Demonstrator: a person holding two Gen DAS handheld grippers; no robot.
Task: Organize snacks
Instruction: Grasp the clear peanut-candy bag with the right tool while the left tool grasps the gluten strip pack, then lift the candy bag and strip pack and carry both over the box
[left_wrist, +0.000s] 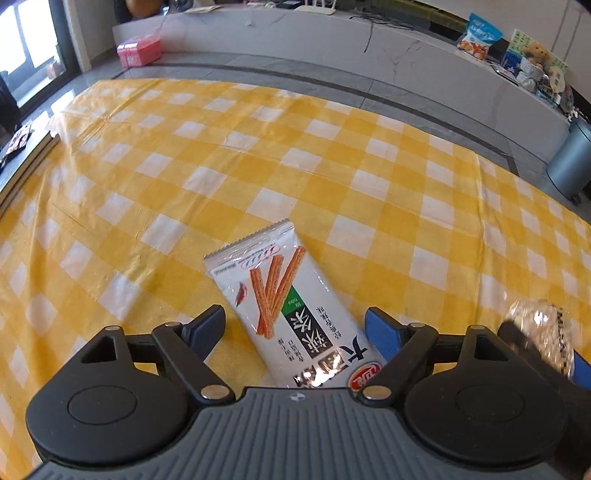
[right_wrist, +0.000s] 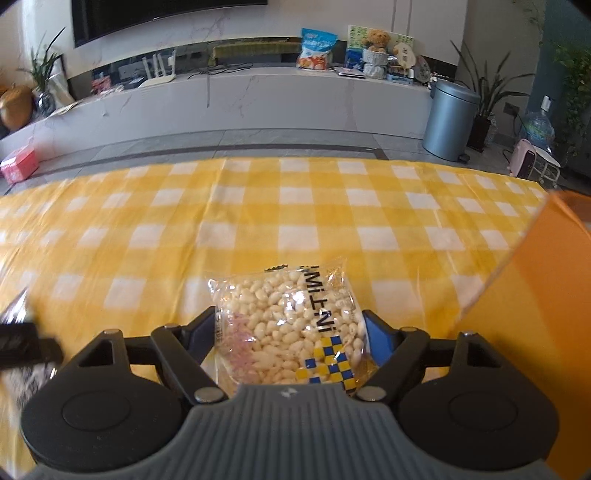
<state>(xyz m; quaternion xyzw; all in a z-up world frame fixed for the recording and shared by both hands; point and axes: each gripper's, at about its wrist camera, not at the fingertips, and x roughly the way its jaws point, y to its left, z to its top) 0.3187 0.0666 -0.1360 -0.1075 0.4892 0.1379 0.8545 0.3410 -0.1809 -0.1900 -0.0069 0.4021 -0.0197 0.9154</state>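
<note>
The left tongs (left_wrist: 295, 325) are held wide apart above a bench covered by a yellow-and-white checked plastic cloth (left_wrist: 258, 155). Between their blue-padded fingers (left_wrist: 382, 334) a long white foil snack packet printed with orange sticks (left_wrist: 291, 314) is seen lying flat on the cloth. It runs slantwise, its near end passing under the body of the tongs and its crimped far end reaching beyond the fingertips. The packet lies close against the right-hand finger, though contact cannot be told, and a clear gap is left to the left-hand finger.

The right tongs (right_wrist: 290, 325) are set around a clear plastic bag of pale puffed kernels with a blue-and-yellow checked corner (right_wrist: 288, 325). The bag fills the space between the two fingers (right_wrist: 376, 338), and its side edges are met by both pads; the view is blurred. The bag's far edge extends past the fingertips over the cloth (right_wrist: 295, 206).

Just to the right of the right tongs an orange box wall (right_wrist: 535, 295) is seen standing on the bench. At the right edge of the left wrist view, the clear bag (left_wrist: 539, 332) is seen blurred beside the left tongs.
</note>
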